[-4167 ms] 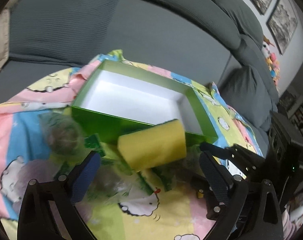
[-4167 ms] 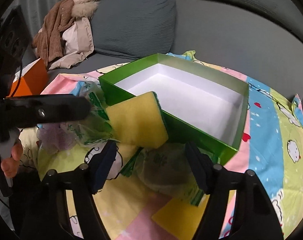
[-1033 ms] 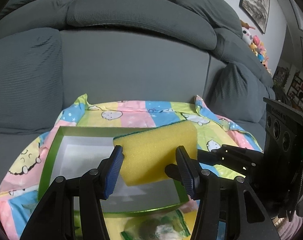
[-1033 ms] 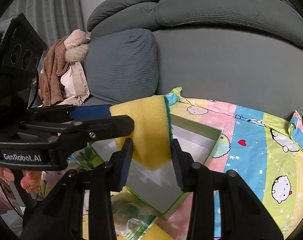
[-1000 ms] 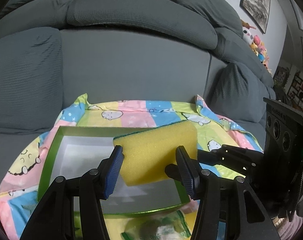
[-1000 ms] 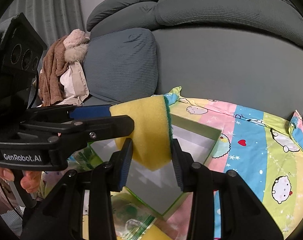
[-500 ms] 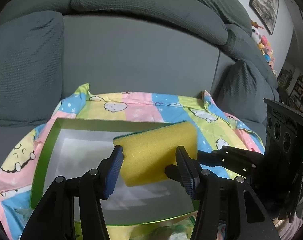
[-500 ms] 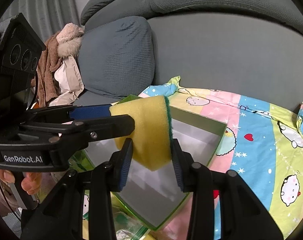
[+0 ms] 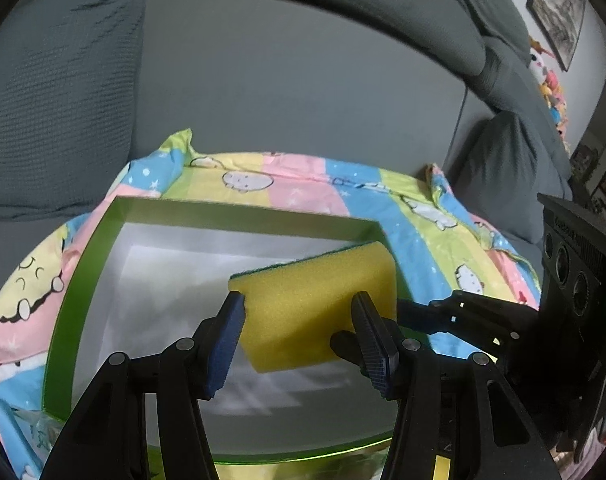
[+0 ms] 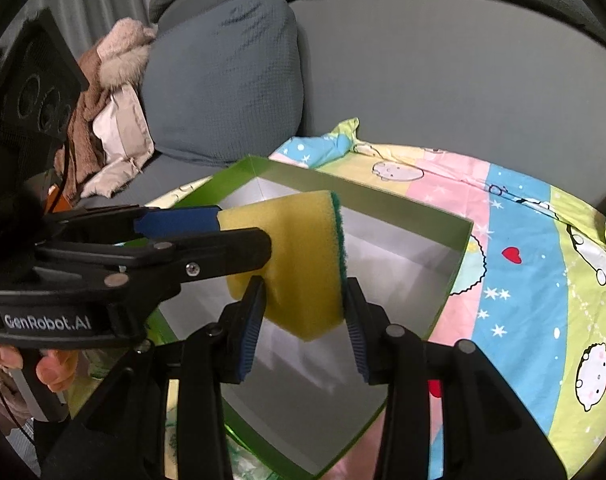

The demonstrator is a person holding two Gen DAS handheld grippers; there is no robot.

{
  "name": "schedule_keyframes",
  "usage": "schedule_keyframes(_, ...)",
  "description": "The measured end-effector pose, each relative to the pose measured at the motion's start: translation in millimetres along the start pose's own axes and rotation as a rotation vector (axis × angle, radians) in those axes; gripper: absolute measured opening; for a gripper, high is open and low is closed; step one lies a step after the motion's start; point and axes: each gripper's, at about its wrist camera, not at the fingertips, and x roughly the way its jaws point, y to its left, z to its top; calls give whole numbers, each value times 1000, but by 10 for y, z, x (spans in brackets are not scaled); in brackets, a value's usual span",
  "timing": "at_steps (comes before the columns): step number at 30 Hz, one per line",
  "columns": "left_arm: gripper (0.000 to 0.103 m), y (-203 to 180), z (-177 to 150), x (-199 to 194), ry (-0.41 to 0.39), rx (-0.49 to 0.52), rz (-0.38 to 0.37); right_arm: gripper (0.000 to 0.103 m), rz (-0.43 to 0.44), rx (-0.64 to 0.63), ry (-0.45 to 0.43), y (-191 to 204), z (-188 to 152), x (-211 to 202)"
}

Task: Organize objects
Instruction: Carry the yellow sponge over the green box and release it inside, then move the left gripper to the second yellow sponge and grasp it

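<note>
A yellow sponge (image 9: 315, 312) with a green scouring side is held in the air above an open green box (image 9: 83, 276) with a white inside. My left gripper (image 9: 299, 312) is shut on the sponge across its length. My right gripper (image 10: 305, 300) is shut on the same sponge (image 10: 299, 264) across its thickness, its green side (image 10: 338, 240) against the right finger. The left gripper also shows in the right wrist view (image 10: 207, 240), coming in from the left. The green box (image 10: 459, 264) lies on a pastel cartoon blanket (image 10: 543, 280).
The blanket (image 9: 415, 208) covers a grey sofa seat with grey back cushions (image 9: 303, 80). A pile of brown and beige clothes (image 10: 107, 92) lies at the left end of the sofa. Clear plastic packets (image 10: 195, 436) lie in front of the box.
Both grippers have carried the sponge forward and lower, over the open box. The box now looks larger and fills more of both views. Both grips on the sponge are unchanged.
</note>
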Motion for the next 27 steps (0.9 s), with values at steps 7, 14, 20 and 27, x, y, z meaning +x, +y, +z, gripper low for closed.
schedule_keyframes(7, 55, 50, -53, 87, 31, 0, 12, 42, -21, 7, 38, -8, -45, 126)
schedule_keyframes(14, 88, 49, -80, 123, 60, 5, 71, 54, -52, 0, 46, 24, -38, 136)
schedule_keyframes(20, 99, 77, -58, -8, 49, -1, 128, 78, -89, -12, 22, 18, -46, -62)
schedule_keyframes(27, 99, 35, -102, -224, 31, 20, 179, 90, -105, 40, -21, -16, -126, -414)
